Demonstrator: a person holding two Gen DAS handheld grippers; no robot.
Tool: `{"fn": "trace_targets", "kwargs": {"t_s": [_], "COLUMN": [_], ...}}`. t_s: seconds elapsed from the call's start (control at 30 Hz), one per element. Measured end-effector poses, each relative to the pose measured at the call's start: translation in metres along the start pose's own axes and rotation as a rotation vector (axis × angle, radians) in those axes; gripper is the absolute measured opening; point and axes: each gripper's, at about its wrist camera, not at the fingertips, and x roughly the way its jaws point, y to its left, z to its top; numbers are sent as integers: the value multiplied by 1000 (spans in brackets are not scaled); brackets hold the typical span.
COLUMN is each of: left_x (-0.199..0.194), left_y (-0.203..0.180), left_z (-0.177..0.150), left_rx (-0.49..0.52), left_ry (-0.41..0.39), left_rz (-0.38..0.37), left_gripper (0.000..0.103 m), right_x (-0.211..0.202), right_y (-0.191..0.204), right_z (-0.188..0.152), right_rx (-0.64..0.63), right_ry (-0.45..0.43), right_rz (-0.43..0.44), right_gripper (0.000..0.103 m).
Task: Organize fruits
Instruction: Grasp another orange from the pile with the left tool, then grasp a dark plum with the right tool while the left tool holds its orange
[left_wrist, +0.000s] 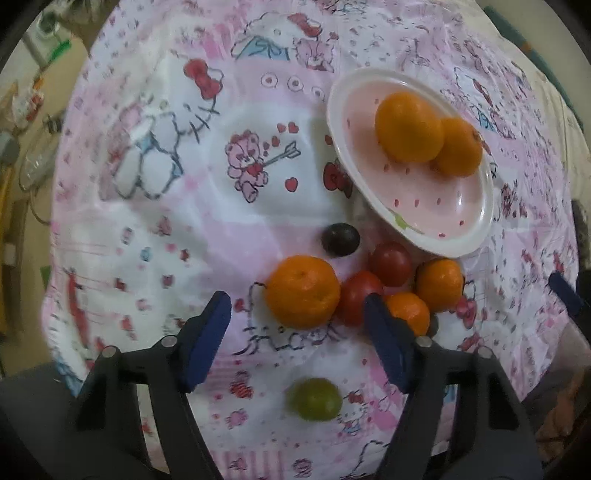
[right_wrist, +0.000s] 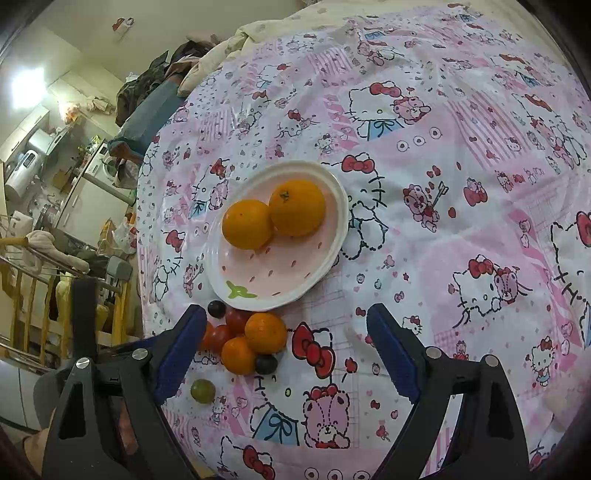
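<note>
The left gripper (left_wrist: 297, 314) hangs over the big mandarin (left_wrist: 303, 291) at lower centre, jaws apart, not touching. It should straddle that fruit alone, clear of the red tomato (left_wrist: 358, 295). The right gripper (right_wrist: 286, 325) waits, jaws apart and empty, below the pink plate (right_wrist: 236, 284).

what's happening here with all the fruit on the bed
A person with a gripper in each hand is sorting fruit onto a pink plate. Two oranges already sit on it. The left gripper, jaws open, hangs over a loose mandarin in the pile beside the plate, with cherry tomatoes, dark grapes and a green grape on the cloth. The right gripper is open and holds nothing.
</note>
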Motion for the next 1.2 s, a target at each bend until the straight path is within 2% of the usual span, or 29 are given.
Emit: {"fn": "trace_targets", "kwargs": {"t_s": [0.17, 0.23, 0.3, 0.33, 0.5, 0.6, 0.63, 0.7, 0.73, 0.8, 0.87, 1.0, 1.2], "left_x": [8, 10, 12, 13, 11, 1, -4, -16, -22, -33, -42, -52, -61], "left_y": [7, 7, 5, 2, -4, -3, -2, -2, -2, -3, -4, 1, 14], "left_z": [5, 6, 8, 8, 5, 6, 5, 6, 6, 5, 3, 5, 5], "left_rx": [-65, -79, -75, -59, -34, -43, -40, -34, -31, -17, -9, -23, -63], "left_ry": [19, 21, 30, 30, 25, 3, -12, -45, -60, -91, -103, -115, -122], "left_rz": [22, 21, 9, 4, 15, 4, 2, -17, -25, -34, -51, -85, -119], "left_gripper": [70, 60, 43, 39, 37, 37, 37, 37, 37, 37, 37, 37, 37], "right_x": [-5, -6, -6, -6, -5, 7, 12, 30, 37, 52, 64, 86, 113], "right_y": [-1, -3, -4, -5, -5, -1, 2, 14, 19, 29, 44, 62, 69], "right_z": [0, 1, 1, 1, 1, -4, -7, -17, -23, -36, -50, -63, -68], "right_rx": [2, 8, 15, 18, 16, -16, -45, -152, -197, -284, -402, -542, -626], "right_ry": [-6, -5, -6, -6, 2, 58, 86, 169, 201, 255, 281, 306, 326], "right_rz": [15, 20, 22, 23, 21, 10, -4, -53, -73, -100, -139, -171, -204], "right_gripper": [91, 91, 91, 91, 91, 90, 87, 73, 70, 58, 56, 49, 38]}}
